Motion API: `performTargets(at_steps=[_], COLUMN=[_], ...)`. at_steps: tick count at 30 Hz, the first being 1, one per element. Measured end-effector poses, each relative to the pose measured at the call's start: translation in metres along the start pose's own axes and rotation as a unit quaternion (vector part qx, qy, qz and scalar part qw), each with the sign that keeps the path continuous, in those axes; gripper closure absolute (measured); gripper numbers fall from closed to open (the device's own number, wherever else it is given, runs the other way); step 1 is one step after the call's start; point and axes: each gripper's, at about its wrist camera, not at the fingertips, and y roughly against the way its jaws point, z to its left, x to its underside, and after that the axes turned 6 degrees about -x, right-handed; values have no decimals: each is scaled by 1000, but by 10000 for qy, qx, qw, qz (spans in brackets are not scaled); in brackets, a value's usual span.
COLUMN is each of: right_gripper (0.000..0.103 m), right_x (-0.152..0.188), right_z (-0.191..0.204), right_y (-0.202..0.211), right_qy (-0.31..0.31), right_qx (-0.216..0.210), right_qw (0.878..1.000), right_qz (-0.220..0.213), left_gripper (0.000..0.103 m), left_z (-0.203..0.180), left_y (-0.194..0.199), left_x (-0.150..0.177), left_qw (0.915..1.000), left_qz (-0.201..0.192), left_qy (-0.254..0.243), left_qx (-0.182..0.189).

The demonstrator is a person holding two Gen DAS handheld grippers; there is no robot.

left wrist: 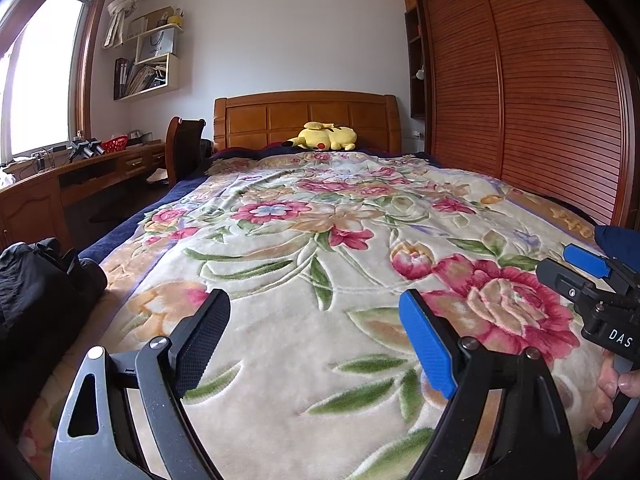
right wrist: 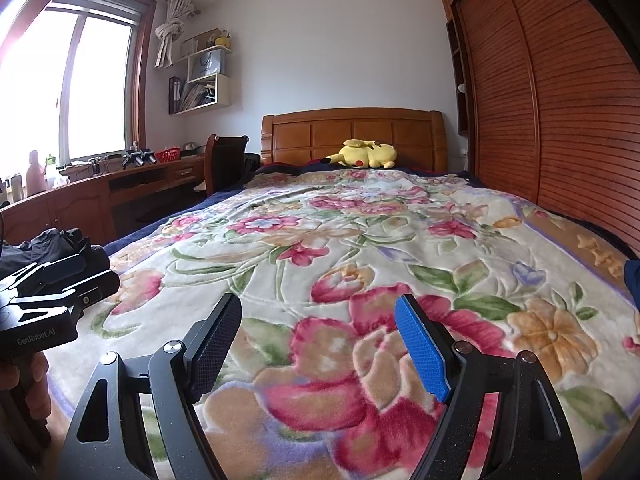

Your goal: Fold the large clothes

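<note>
Both claws hang spread and empty over the near end of the bed's floral blanket (left wrist: 320,240), the left claw (left wrist: 316,344) beside the right claw (right wrist: 318,344). The dark garment (left wrist: 36,284) lies heaped off to the left claw's left, at the bed's edge. I'd swing left, pinch one clear edge rather than the bunched middle, then drag it flat onto the blanket.

Both jaws gape wide, holding nothing. The left hand-held gripper (left wrist: 316,344) hovers low above the bed's floral blanket (left wrist: 304,240); the right hand-held gripper (right wrist: 320,346) hovers beside it.
</note>
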Motion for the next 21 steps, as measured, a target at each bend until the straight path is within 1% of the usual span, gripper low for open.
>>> performTargets(at_steps=[21], right_gripper=[22], right_x=[0], right_z=[1], right_y=[-1], right_qy=[-42], right_qx=[15], right_qw=[10000], right_qz=[-36], left_gripper=[16], left_z=[0], left_y=[1], left_x=[-2], left_qw=[10000], left_qz=[-51], left_qy=[-28], left_qx=[-21])
